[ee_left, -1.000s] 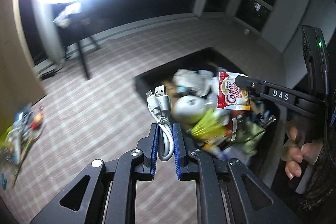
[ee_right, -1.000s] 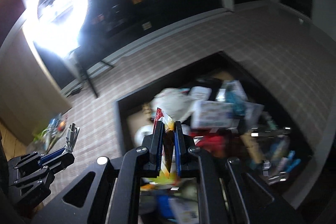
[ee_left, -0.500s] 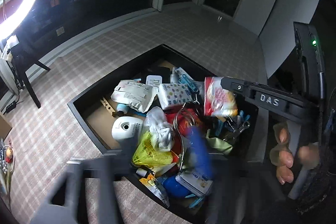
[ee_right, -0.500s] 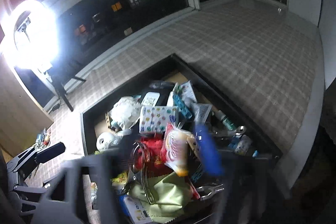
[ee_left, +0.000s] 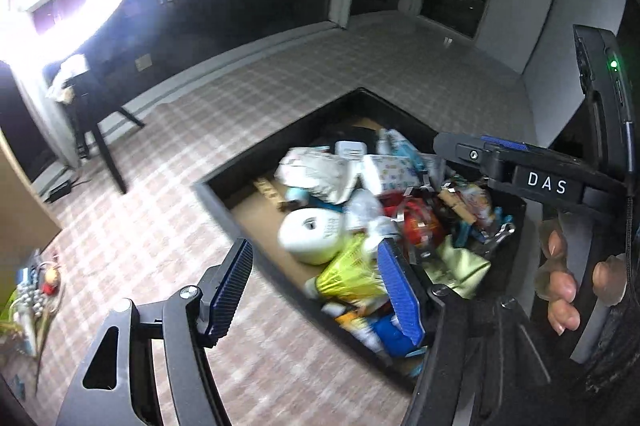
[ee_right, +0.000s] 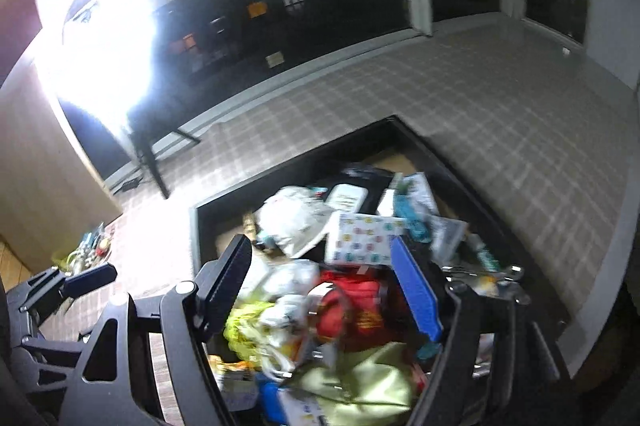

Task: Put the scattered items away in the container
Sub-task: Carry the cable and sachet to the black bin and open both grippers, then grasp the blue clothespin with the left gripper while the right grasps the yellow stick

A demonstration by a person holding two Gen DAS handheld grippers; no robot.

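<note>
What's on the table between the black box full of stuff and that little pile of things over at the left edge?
Nothing: in the left wrist view, only bare checked tablecloth lies between the black box and the leftover pile.

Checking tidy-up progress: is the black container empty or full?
Full: the black container is heaped with packets and small items, though bare floor shows in one corner.

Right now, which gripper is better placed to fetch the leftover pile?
Left. The left gripper, jaws empty and closing slightly, sits nearer the pile; the right gripper hangs open over the box.
</note>
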